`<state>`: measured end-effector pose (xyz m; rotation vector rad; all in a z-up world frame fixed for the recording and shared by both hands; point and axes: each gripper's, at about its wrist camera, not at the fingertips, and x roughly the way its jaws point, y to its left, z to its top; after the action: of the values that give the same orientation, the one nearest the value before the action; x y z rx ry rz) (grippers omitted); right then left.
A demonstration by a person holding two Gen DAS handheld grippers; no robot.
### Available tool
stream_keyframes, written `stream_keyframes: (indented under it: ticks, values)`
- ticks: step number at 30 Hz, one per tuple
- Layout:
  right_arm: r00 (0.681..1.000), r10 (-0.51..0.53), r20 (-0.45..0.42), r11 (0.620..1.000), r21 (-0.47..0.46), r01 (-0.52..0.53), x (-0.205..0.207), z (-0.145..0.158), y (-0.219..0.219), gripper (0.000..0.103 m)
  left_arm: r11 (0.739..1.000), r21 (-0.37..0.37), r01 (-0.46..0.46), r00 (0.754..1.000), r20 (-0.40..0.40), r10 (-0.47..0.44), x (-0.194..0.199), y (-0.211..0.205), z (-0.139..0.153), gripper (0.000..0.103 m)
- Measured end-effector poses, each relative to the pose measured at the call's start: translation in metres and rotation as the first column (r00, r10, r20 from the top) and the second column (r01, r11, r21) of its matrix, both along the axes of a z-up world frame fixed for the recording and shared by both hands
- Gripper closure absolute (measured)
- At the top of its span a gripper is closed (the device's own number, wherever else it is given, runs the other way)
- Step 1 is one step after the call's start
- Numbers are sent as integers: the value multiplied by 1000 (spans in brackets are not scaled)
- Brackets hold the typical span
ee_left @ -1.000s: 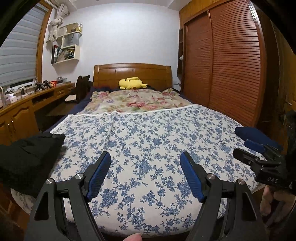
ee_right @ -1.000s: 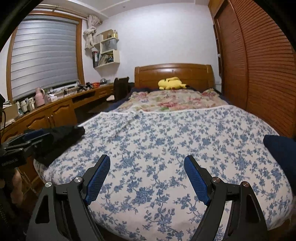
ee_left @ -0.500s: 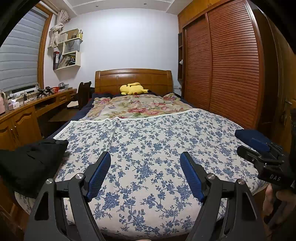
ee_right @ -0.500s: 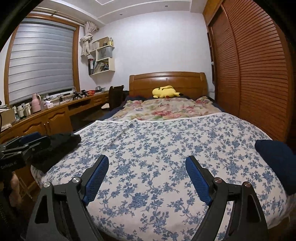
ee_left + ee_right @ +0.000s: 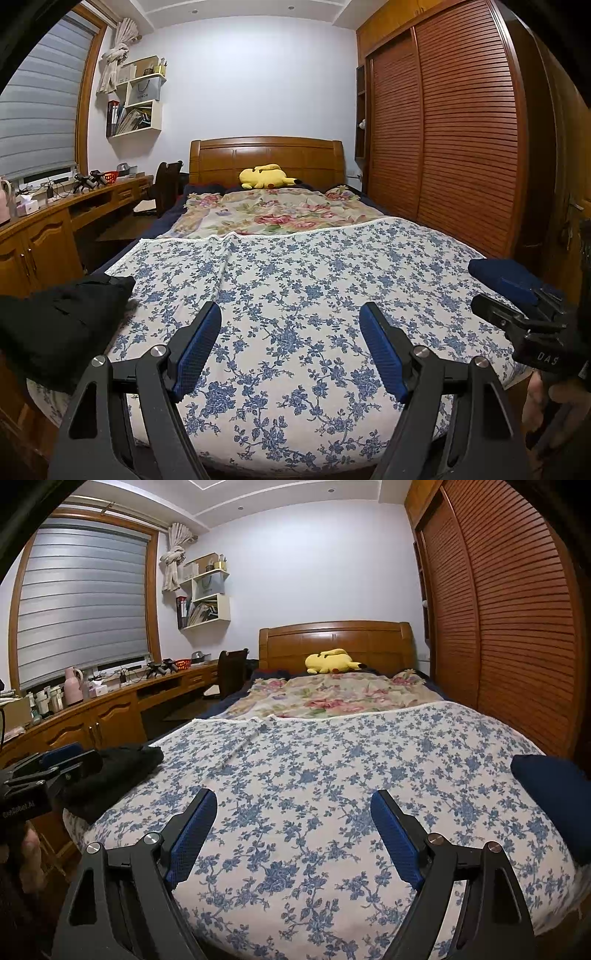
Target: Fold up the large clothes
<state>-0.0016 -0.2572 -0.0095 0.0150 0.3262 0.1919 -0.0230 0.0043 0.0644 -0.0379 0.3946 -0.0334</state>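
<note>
Dim, warm indoor light; sharp centre, strong fisheye bending, corners possibly vignetted.

navy garment (image 5: pixel 554 797) cut off by right edge, shelf items (image 5: pixel 138 110) too small

Left gripper (image 5: pixel 290 341): jaws wide apart, nothing between the blue pads (image 5: pixel 195 354), tilted slightly downward. Right gripper (image 5: pixel 293 830): same pose, jaws spread wide, nothing between them, slight downward tilt. Both held side by side at about the same height. From the left wrist camera, the right gripper shows at the right edge with the person's right hand (image 5: pixel 543 402) wrapped on its handle below. From the right wrist camera, the left gripper sits at the left edge, left hand (image 5: pixel 31 860) fingers gripping underneath.
</note>
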Motion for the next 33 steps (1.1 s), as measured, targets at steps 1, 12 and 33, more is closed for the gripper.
stream_keyframes:
  ticks: [1, 12, 33]
  values:
    - [1000, -1, -1, 1000, 1, 1, 1, 0, -2, 17, 1000, 0, 0, 1000, 1, 0, 0, 0, 0, 25]
    - [1000, -1, -4, 1000, 5, 1, 0, 1, -7, 17, 1000, 0, -2, 1000, 3, 2, 0, 0, 1, 25]
    - [1000, -2, -7, 1000, 17, 2, -1, 2, -8, 17, 1000, 1, -4, 1000, 3, 4, -1, 0, 1, 25]
